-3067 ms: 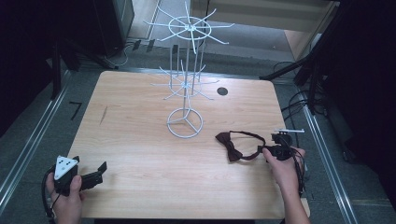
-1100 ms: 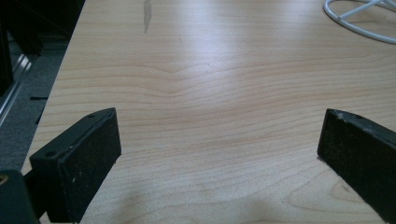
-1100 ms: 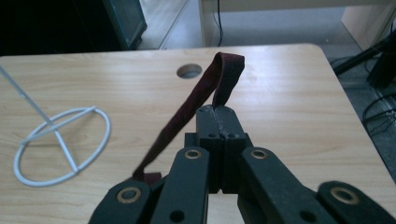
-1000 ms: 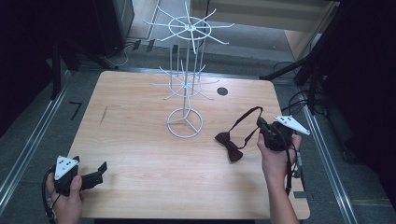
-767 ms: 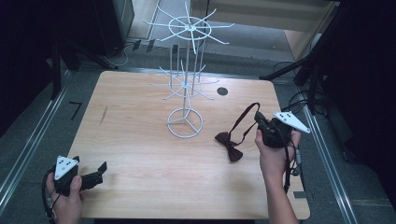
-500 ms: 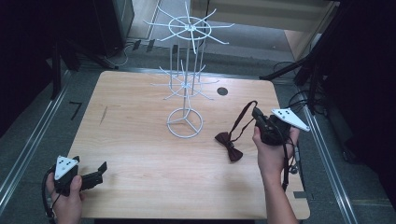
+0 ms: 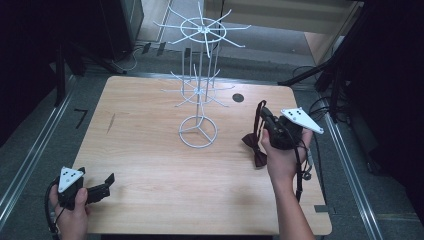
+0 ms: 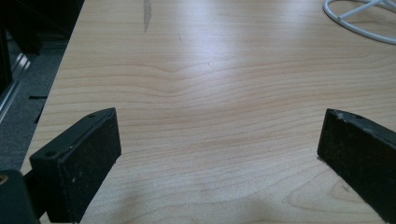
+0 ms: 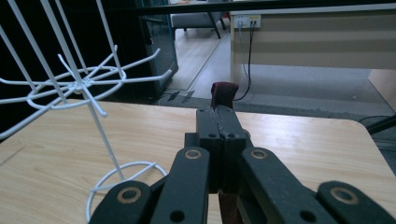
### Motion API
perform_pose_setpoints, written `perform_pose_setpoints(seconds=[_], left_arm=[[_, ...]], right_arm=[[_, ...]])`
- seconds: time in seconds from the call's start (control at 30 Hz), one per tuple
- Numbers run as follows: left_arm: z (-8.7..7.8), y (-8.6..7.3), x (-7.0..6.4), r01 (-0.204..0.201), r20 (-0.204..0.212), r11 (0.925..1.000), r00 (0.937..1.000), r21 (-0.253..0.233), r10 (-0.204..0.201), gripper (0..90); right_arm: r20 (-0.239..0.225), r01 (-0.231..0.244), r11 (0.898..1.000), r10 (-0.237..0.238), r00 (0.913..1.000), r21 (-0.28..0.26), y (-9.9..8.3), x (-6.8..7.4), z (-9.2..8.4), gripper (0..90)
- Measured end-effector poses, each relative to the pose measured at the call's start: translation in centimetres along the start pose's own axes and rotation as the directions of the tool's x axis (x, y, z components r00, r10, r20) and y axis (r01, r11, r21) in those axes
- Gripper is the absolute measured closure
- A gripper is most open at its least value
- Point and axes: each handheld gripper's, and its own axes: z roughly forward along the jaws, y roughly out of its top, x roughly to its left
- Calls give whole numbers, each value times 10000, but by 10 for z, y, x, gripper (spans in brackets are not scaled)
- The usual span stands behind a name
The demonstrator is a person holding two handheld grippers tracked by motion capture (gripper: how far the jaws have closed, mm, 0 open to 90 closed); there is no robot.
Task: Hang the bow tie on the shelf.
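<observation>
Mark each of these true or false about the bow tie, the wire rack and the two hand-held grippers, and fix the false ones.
1. The right hand-held gripper is shut on the bow tie's strap. True.
2. The bow tie hangs from a hook of the white wire rack. False: it hangs from the right hand-held gripper, apart from the rack.
3. The left hand-held gripper has its jaws open with nothing between them. True.
4. The left hand-held gripper sits beside the rack's ring base. False: it is near the table's near left corner.

high view looks down on the table [image 7: 150, 165]; both gripper views skim it closely.
</observation>
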Motion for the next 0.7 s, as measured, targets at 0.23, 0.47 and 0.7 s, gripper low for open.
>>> perform_pose_setpoints(seconds=[0.23,0.47,0.7], left_arm=[[0,0,0,18,5,10000,10000,4,-18,1],[0,0,0,7,11,10000,10000,5,-7,1],[0,0,0,8,22,10000,10000,17,-8,1]], right_arm=[[-263,-9,10000,8,9997,-39,3,12,5,900],[-686,66,9999,-73,9976,-105,4,28,9,900],[-891,77,9999,-85,9960,-96,4,36,12,900]])
